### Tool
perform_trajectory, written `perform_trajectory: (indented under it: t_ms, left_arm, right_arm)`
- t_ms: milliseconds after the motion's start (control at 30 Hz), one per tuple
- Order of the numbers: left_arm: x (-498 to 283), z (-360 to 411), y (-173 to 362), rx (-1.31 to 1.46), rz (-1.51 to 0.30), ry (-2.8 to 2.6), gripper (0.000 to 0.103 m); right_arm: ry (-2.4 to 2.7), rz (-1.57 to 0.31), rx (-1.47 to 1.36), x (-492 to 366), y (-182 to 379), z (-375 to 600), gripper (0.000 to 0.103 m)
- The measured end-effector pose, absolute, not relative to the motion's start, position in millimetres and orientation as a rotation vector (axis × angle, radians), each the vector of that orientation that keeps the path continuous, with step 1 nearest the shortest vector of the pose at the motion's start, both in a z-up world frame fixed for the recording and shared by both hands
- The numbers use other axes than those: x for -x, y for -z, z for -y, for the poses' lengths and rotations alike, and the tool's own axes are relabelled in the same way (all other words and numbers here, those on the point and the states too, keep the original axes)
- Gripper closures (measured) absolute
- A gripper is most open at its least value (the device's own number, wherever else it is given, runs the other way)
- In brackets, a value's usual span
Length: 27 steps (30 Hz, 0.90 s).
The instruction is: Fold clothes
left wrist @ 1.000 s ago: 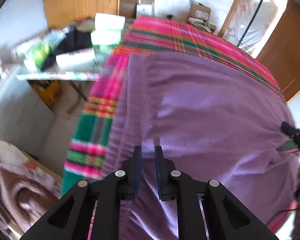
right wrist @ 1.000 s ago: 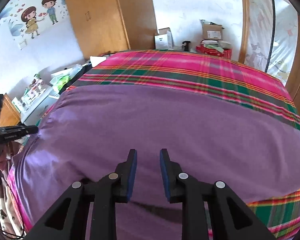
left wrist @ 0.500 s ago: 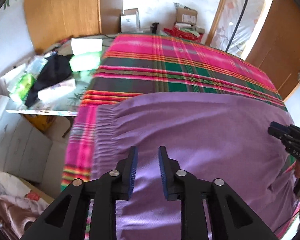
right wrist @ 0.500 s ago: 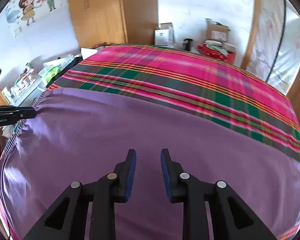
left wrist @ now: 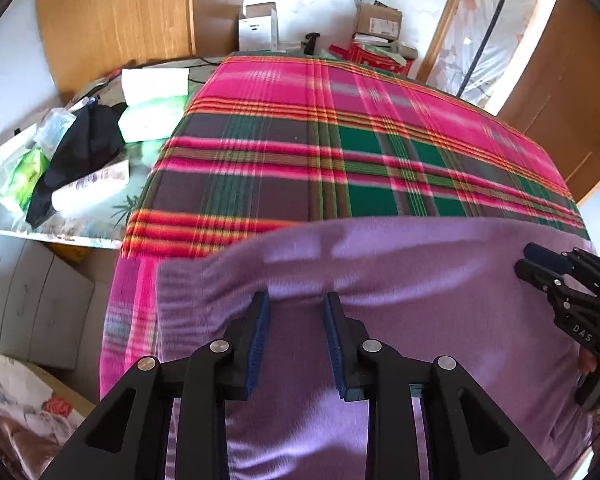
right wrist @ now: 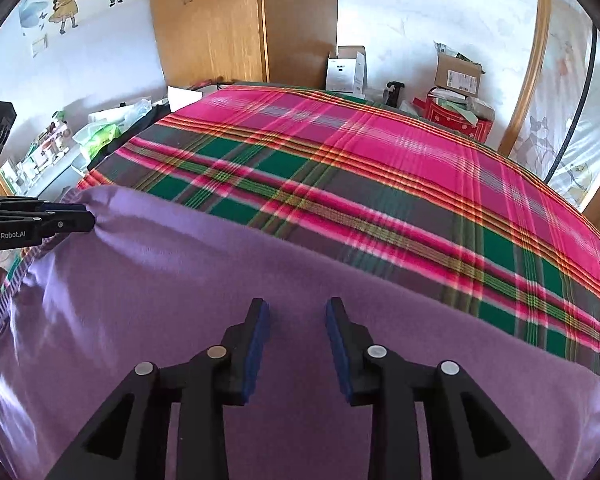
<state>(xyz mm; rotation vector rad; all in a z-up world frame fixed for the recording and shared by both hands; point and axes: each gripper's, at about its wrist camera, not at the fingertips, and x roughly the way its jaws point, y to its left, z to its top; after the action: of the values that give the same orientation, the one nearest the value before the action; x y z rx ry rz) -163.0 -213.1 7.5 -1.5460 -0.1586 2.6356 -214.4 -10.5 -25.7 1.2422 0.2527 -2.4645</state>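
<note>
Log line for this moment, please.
left gripper: jaws just opening, purple garment edge between | right gripper: jaws just opening, nothing between

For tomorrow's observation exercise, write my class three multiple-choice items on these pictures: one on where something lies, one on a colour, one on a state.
1. Where does the purple garment lie?
A. on the plaid blanket
B. on the floor
C. on the cluttered side table

2. Which colour is in the blanket?
A. blue
B. pink
C. white only

3. How do the right gripper's jaws stand?
A. pressed shut
B. parted, pads off the cloth
C. clamped on a box

Answers:
1 A: the garment spreads over the blanket's near part.
2 B: broad pink bands cross green checks.
3 B: the jaws have just been opening, and a clear gap shows between the blue pads.
</note>
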Motion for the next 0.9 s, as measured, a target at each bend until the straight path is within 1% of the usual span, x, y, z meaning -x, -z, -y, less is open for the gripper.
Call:
perform_trajectory:
  t_ms: [100, 200, 367, 500, 667, 767, 900]
  left_arm:
    - [169, 214, -8, 1.531, 0.168, -2.644, 0.073]
    - [173, 213, -8, 1.505, 0.134, -2.660, 0.072]
    - [182, 211, -8, 1.459, 0.114, -2.701, 0.071]
    - [191, 207, -7, 1.449, 0.078, -2.700, 0.064]
    - [192, 202, -7, 1.441, -0.018, -2.665, 0.061]
    - [190, 203, -7, 1.424, -0.067, -2.628, 0.060]
    - [192, 202, -8, 1.441, -0.130, -2.576, 0.060]
  right_arm:
    - [2.466, -0.253, -1.240, 221, 26, 13, 0.066]
    - [2.471, -0.245, -1.247, 231, 27, 16, 0.062]
    - [2.479, -0.238, -1.242, 240, 27, 20, 0.061]
    - [2.475, -0.232, -1.243, 243, 28, 19, 0.060]
    - [2.457, -0.240, -1.222, 243, 28, 18, 0.060]
    - [2.430, -0.253, -1.207, 243, 27, 18, 0.057]
    - [2.410, -0.283, -1.198, 243, 27, 19, 0.056]
